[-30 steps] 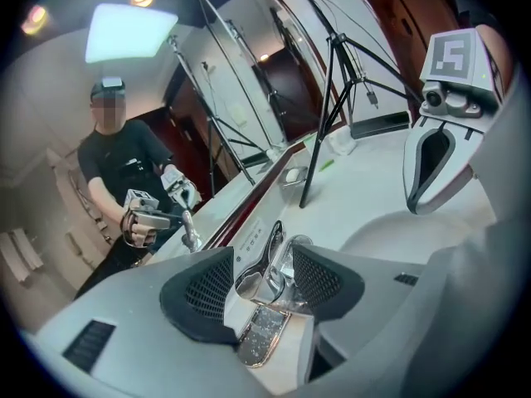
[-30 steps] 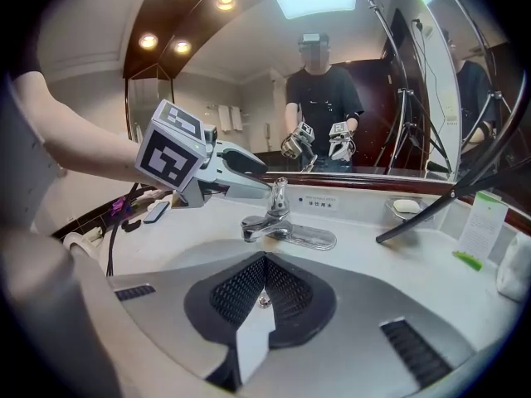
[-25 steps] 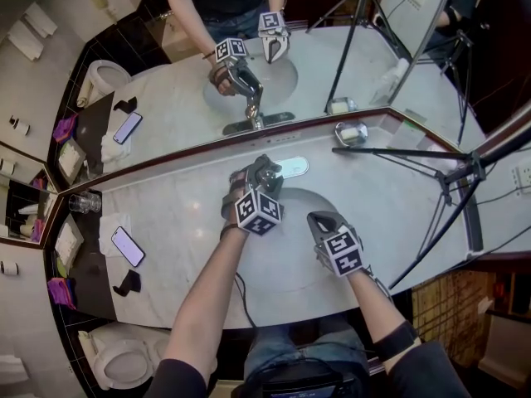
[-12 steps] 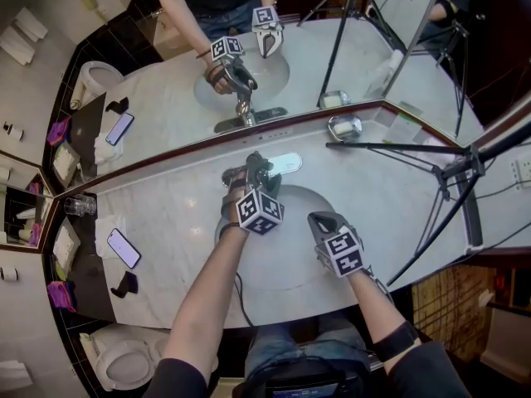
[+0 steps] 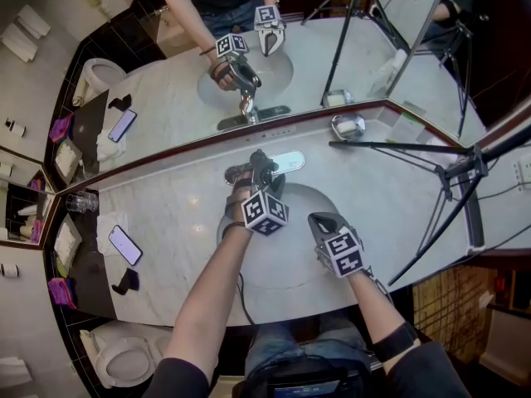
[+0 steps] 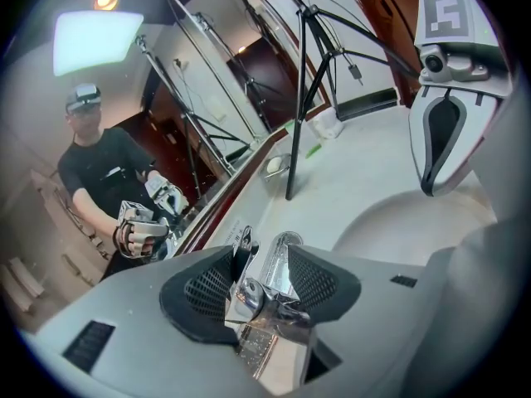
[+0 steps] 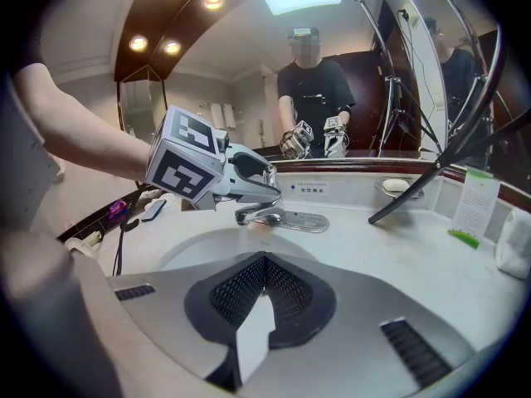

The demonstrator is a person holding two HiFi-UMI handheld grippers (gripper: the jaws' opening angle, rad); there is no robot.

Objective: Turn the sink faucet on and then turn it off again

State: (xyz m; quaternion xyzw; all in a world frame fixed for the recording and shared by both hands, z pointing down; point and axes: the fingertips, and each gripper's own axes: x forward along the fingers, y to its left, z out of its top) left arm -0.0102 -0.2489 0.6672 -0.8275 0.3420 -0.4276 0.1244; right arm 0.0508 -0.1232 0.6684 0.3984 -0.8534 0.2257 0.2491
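The chrome faucet (image 5: 259,166) stands at the back rim of the sink basin (image 5: 286,251). My left gripper (image 5: 253,174) reaches over the basin and sits on it. In the left gripper view its jaws have just been closing, and the pads (image 6: 203,293) now press the chrome faucet handle (image 6: 264,295) from both sides. The right gripper view shows the left gripper (image 7: 267,191) on top of the faucet (image 7: 270,216). My right gripper (image 5: 319,220) hovers over the basin's near right side. Its jaws (image 7: 261,276) are shut with nothing between them.
A phone (image 5: 124,245) and a glass (image 5: 80,201) lie at the counter's left. A soap dish (image 5: 348,126) sits at the back right. Black tripod legs (image 5: 398,148) cross the counter's right side. The mirror behind the faucet repeats the scene.
Both grippers stay where they were, the left one at the faucet and the right one over the basin. Only the head view has shifted slightly.
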